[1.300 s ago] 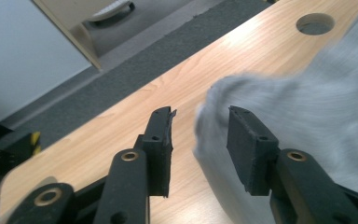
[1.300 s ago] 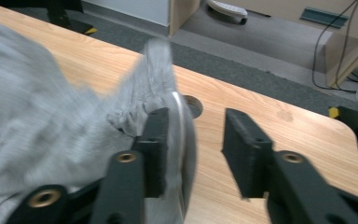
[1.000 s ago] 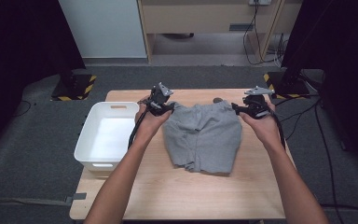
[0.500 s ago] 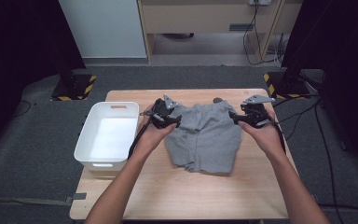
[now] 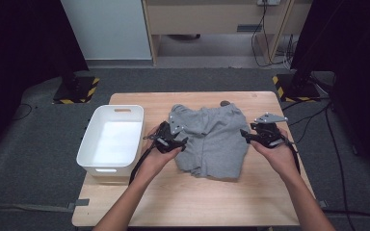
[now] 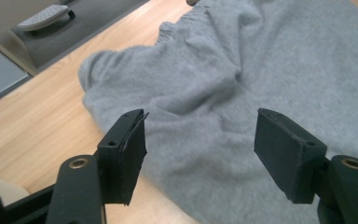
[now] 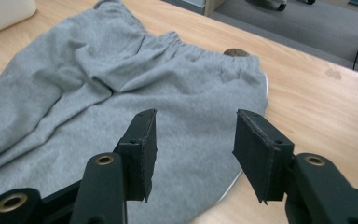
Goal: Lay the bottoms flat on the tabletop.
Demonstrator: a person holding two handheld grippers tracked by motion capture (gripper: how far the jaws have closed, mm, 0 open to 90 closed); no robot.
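A pair of grey shorts (image 5: pixel 217 137) lies crumpled on the wooden table (image 5: pixel 197 197), waistband at the far side. My left gripper (image 5: pixel 183 142) hovers at the shorts' left edge. Its jaws have just been opening and stand open (image 6: pixel 200 135) over the cloth (image 6: pixel 261 56), pressing on nothing. At the right edge, my right gripper (image 5: pixel 244 134) has jaws that have just been closing. They are still apart (image 7: pixel 193 140), with grey cloth (image 7: pixel 121 74) below and nothing pinched.
A white bin (image 5: pixel 103 169) stands at the table's left edge, close to my left hand. A small dark round thing (image 5: pixel 225 102) sits by the waistband at the far side. Bare wood lies in front of the shorts.
Both hands have come back from the shorts' far corners toward the person, along the two sides, and sunk lower. The shorts lie where they were.
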